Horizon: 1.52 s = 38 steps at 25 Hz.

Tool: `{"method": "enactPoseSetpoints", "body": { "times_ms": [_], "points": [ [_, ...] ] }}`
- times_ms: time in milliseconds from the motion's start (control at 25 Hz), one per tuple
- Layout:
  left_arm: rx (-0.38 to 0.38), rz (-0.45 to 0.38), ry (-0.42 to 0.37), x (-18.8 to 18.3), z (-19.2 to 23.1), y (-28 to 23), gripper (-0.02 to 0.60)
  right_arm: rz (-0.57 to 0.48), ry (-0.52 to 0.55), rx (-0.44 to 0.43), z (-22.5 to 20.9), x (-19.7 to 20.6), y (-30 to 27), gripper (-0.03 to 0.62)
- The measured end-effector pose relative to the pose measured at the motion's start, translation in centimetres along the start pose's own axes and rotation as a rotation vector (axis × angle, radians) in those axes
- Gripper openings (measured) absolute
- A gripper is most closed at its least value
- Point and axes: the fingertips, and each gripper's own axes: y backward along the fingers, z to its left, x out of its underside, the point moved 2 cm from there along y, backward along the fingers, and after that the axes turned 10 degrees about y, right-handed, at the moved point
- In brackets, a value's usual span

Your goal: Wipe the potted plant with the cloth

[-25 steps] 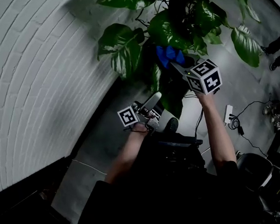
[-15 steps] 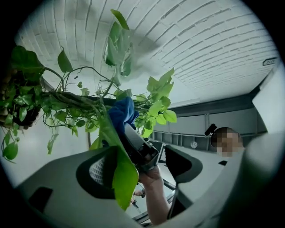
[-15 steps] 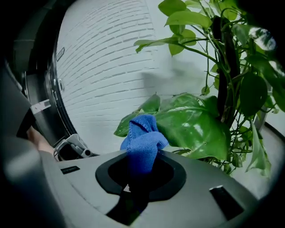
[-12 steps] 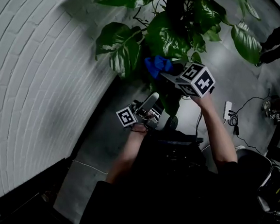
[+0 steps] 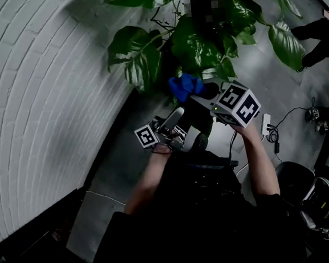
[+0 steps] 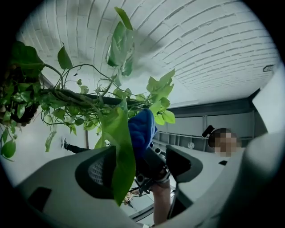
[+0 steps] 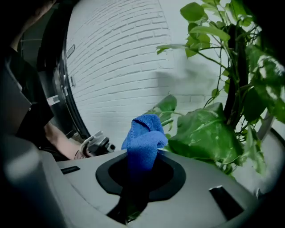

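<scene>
Evidently wiping was under way. At centre frame, the right gripper (image 5: pixel 200 93) angled down, its narrow jaws just tightened on the bunched blue cloth (image 5: pixel 186 86) beside the lower leaves of the glossy green potted plant (image 5: pixel 194 45). The next move likely called for a steady drag along a leaf. The left gripper (image 5: pixel 176 118) tilted up, jaws wide, with a long green leaf (image 6: pixel 116 147) hanging loose between them.

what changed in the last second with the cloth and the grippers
The right gripper, its jaws closing slightly further on the blue cloth, carried it left and down in the head view across the plant, toward the left gripper. The left gripper stayed put, jaws open.
</scene>
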Motion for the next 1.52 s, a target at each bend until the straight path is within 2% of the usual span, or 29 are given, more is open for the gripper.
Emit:
{"method": "enactPoseSetpoints", "body": {
  "times_ms": [80, 160, 280, 440, 800, 1000, 1120, 1200, 1400, 1520],
  "points": [
    [0.002, 0.006, 0.003, 0.0, 0.0, 0.0, 0.359, -0.026, 0.000, 0.111, -3.0, -1.3, 0.5, 0.075],
    [0.006, 0.011, 0.007, 0.1, 0.0, -0.1, 0.359, -0.042, -0.005, 0.175, -5.5, -2.1, 0.1, 0.075],
    [0.014, 0.013, 0.014, 0.3, 0.1, -0.1, 0.359, 0.002, 0.000, 0.129, -5.8, -1.6, -1.9, 0.075],
    [0.035, 0.007, 0.019, 0.1, -0.4, 0.0, 0.360, 0.022, 0.003, 0.024, -1.5, -0.3, -2.2, 0.075],
    [0.042, -0.012, 0.056, -0.1, -0.3, 0.0, 0.364, -0.033, -0.101, -0.022, 3.8, 3.2, 0.7, 0.064],
    [0.031, -0.018, 0.047, 0.3, -0.1, -0.4, 0.367, -0.017, -0.108, -0.093, 6.7, 5.6, 1.4, 0.060],
    [0.025, -0.045, 0.049, 0.3, 0.2, -0.2, 0.367, -0.046, -0.138, -0.123, 7.2, 6.5, 2.5, 0.058],
    [0.018, -0.062, 0.051, 0.3, 0.6, 0.1, 0.367, -0.084, -0.163, -0.102, 6.4, 6.7, 3.9, 0.057],
    [-0.012, -0.095, 0.064, 1.2, 2.2, 0.6, 0.367, -0.150, -0.176, 0.036, 2.3, 6.6, 7.7, 0.056],
    [-0.031, -0.095, 0.064, 2.4, 3.1, 0.6, 0.367, -0.162, -0.153, 0.061, 1.0, 6.8, 8.1, 0.055]
  ]
}}
